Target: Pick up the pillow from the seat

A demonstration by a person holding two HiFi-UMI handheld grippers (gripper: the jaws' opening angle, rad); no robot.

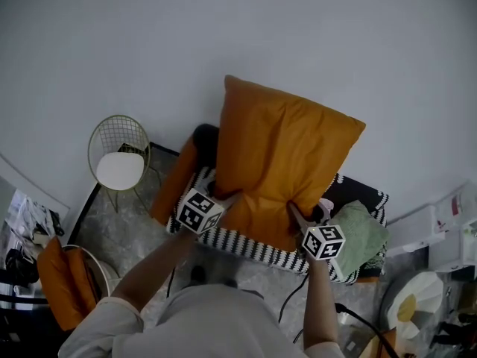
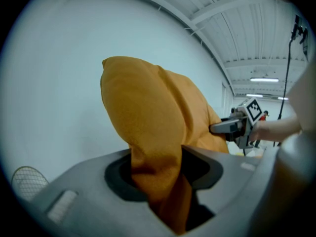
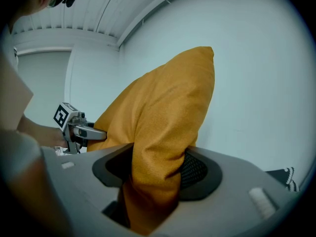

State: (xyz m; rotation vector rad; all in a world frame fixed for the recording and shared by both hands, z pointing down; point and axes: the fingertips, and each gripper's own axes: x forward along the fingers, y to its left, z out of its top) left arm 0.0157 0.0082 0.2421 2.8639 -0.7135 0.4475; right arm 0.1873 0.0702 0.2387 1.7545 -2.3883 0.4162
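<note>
Left claw [image 2: 163, 179] and right claw [image 3: 150, 174] clenched on lower corners of orange pillow [image 1: 279, 162], apparently clear of striped seat [image 1: 246, 246]

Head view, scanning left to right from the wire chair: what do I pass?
Wire chair → left gripper → orange pillow → right gripper → green cloth.

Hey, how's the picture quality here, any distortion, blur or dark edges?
Head view: soft even light, fisheye bend, dim lower corners. Left gripper view: black round vignette, near jaws soft, pillow sharp. Right gripper view: same vignette, pillow weave crisp.
</note>
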